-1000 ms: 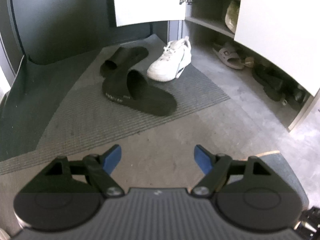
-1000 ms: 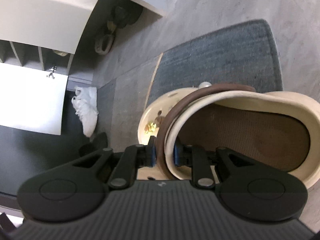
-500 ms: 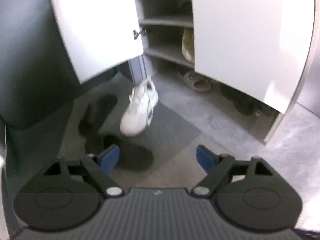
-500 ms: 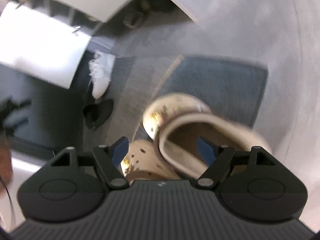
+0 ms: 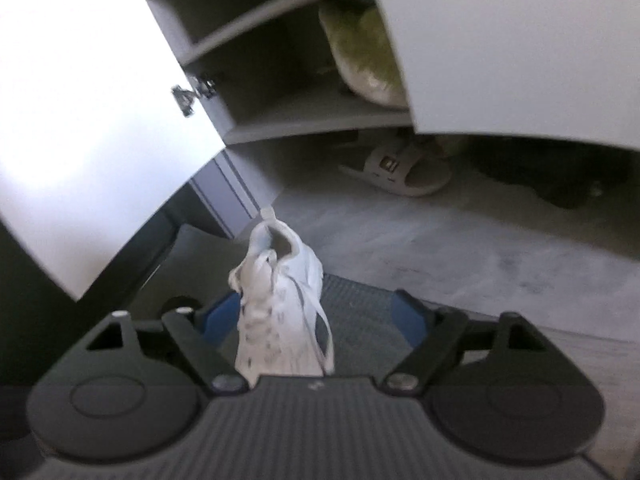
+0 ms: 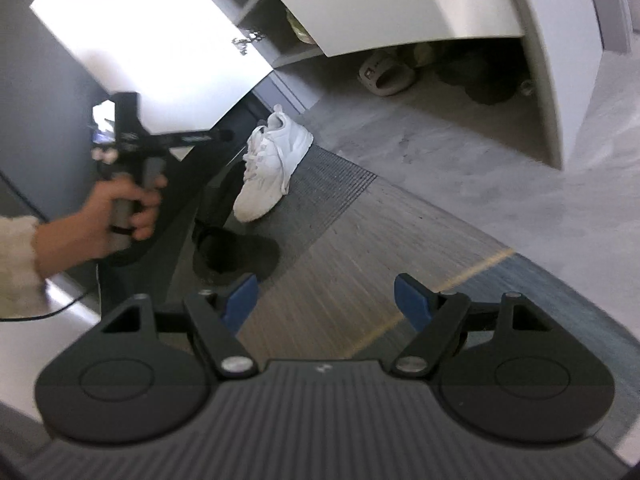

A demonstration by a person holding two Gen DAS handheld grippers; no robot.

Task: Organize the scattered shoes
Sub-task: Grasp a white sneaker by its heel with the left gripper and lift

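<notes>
Sneaker (image 5: 282,304), white and lying on the dark mat (image 5: 360,320) before the open shoe cabinet (image 5: 280,120), is what the left gripper (image 5: 316,316) is going for: its jaws are closing around the shoe but not yet pressing, so I'd say the grip comes next. The right gripper (image 6: 324,300), jaws apart and empty, alone shows the person's hand (image 6: 120,212) and a black slipper (image 6: 232,252) nearby.
</notes>
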